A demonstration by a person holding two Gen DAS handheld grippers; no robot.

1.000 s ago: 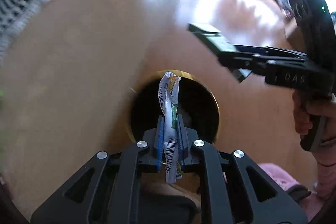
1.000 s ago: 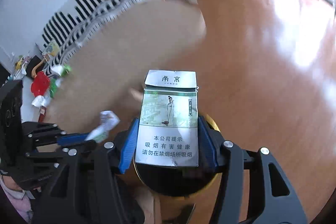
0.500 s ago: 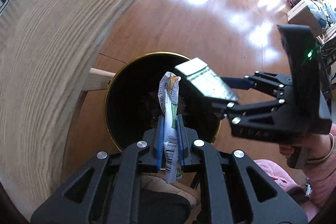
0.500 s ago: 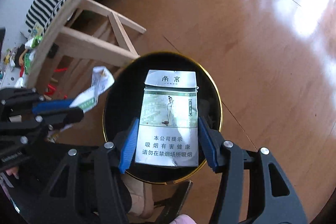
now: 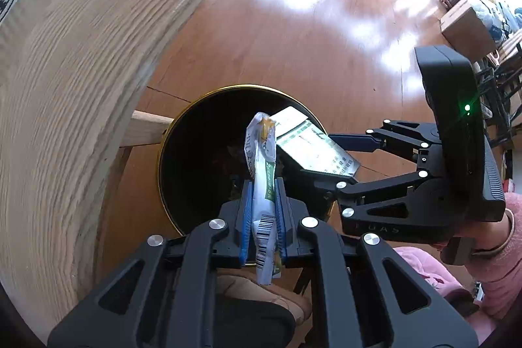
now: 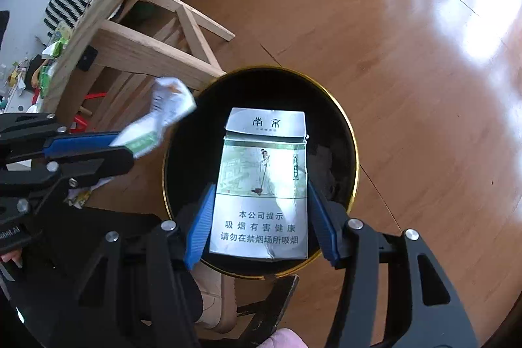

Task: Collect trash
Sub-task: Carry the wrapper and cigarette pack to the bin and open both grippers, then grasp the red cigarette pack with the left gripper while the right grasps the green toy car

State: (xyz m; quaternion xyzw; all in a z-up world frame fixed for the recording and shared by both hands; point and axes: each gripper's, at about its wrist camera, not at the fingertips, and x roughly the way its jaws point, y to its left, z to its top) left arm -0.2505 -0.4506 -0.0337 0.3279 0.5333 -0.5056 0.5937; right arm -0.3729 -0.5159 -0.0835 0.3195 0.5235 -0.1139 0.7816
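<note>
1. Your left gripper (image 5: 263,201) pinches a crumpled wrapper (image 5: 262,172) between its blue fingers (image 5: 247,217), over the near rim of the bin (image 5: 169,132).
2. Your right gripper (image 6: 261,211) clamps a silver cigarette pack (image 6: 264,185) by its two side edges, right above the bin's dark mouth.
3. The black, gold-rimmed bin stands on the wooden floor (image 6: 407,61), just right of the desk (image 5: 71,61) and its legs.
4. More litter (image 6: 55,48) lies on the far left.
</note>
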